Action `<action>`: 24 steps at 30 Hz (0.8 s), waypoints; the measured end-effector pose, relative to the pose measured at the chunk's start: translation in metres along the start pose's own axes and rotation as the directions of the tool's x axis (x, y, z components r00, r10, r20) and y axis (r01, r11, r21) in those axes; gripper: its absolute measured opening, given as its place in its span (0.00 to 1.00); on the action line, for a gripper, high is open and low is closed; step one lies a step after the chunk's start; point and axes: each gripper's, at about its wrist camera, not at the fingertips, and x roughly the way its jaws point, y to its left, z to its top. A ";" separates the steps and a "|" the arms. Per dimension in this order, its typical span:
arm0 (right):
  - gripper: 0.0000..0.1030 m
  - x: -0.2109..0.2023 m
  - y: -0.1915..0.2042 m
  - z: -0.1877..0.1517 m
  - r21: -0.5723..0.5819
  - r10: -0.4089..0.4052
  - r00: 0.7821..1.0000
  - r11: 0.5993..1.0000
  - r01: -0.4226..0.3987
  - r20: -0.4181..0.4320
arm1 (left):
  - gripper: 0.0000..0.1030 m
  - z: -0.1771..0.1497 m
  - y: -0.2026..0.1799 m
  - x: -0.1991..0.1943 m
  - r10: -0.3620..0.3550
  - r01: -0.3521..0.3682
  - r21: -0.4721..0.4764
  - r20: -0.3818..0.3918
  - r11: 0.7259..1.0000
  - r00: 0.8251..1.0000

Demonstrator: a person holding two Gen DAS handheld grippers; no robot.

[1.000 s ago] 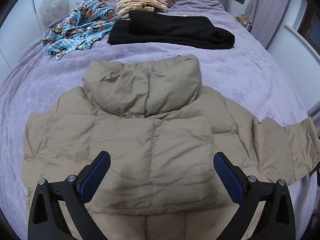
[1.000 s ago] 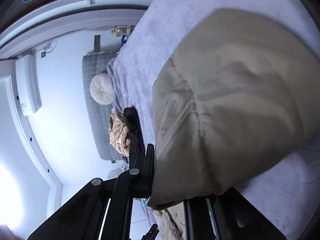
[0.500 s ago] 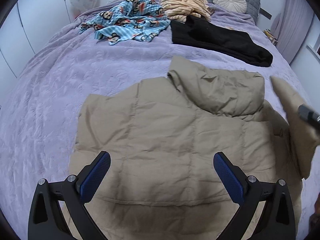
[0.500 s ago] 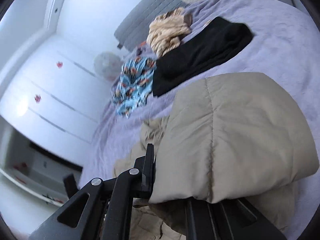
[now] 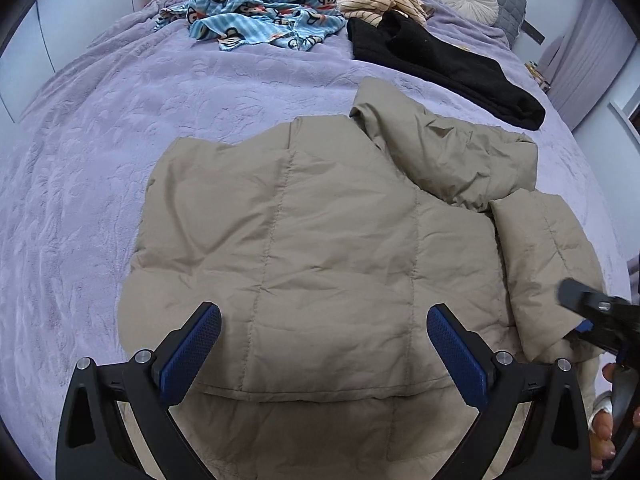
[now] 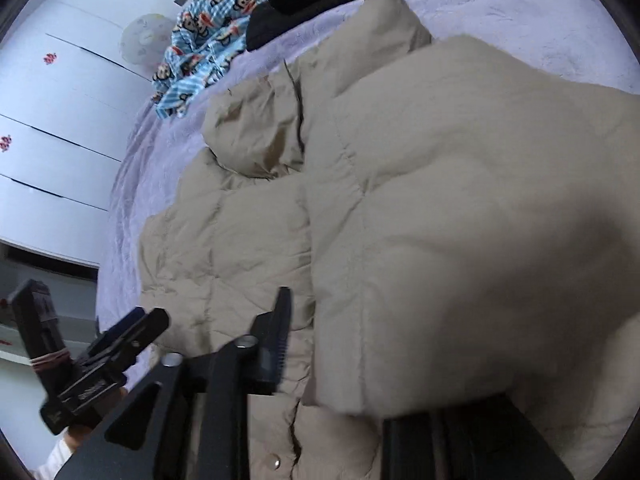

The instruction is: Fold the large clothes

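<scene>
1. Left wrist view: my left gripper (image 5: 324,354) hangs wide open and empty over the jacket (image 5: 312,240), which lies back-up on the bed (image 5: 80,160). The sleeve (image 5: 544,264) is laid in over the jacket's right side to narrow it, with the right gripper (image 5: 588,312) at its cuff.

2. Right wrist view: my right gripper (image 6: 340,364) has just been opening, jaws well apart; the sleeve (image 6: 460,220) lies between them, apparently let go so that the fold stays put.

Left wrist view: from above, tilted steeply down over the beige jacket (image 5: 320,240), facing the headboard.
Right wrist view: rolled sideways, close over the jacket's folded sleeve (image 6: 460,220).
Shared: jacket, purple bedspread (image 5: 100,160), blue patterned garment (image 5: 260,8).
</scene>
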 end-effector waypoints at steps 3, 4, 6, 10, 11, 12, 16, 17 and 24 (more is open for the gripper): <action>0.88 -0.047 -0.001 -0.010 0.054 0.063 0.992 0.996 -0.069 0.113 | 1.00 0.006 0.000 0.000 -0.049 0.049 -0.006 -0.002 0.999 0.999; 0.88 -0.053 -0.005 -0.011 0.080 0.057 0.990 0.994 -0.068 0.131 | 1.00 0.008 -0.001 0.001 -0.059 0.059 -0.002 -0.002 0.998 0.998; 0.85 -0.062 -0.021 -0.009 0.173 0.034 0.984 0.983 -0.065 0.176 | 1.00 0.009 -0.002 0.002 -0.070 0.070 0.010 -0.003 0.997 0.998; 0.18 -0.061 -0.049 0.008 0.339 0.036 0.970 0.933 -0.118 0.239 | 1.00 0.013 0.003 -0.006 -0.144 0.144 0.007 0.011 0.990 0.990; 0.15 -0.059 -0.046 0.013 0.319 0.043 0.970 0.940 -0.121 0.241 | 1.00 0.015 0.008 -0.010 -0.177 0.177 -0.005 0.017 0.984 0.984; 0.15 -0.055 -0.035 0.018 0.275 0.045 0.971 0.955 -0.111 0.235 | 1.00 0.017 0.013 -0.012 -0.207 0.208 -0.020 0.021 0.978 0.978; 0.15 -0.029 0.043 0.022 -0.051 0.061 0.985 0.997 -0.053 0.163 | 1.00 0.021 0.036 -0.017 -0.295 0.296 -0.086 0.026 0.951 0.955; 0.15 -0.018 0.061 0.020 -0.112 0.056 0.989 0.993 -0.040 0.138 | 1.00 0.022 0.040 -0.017 -0.312 0.313 -0.101 0.024 0.944 0.950; 0.69 0.051 0.108 -0.023 -0.292 -0.040 0.994 0.956 0.008 -0.104 | 1.00 0.023 0.048 -0.006 -0.470 0.461 -0.172 -0.016 0.871 0.882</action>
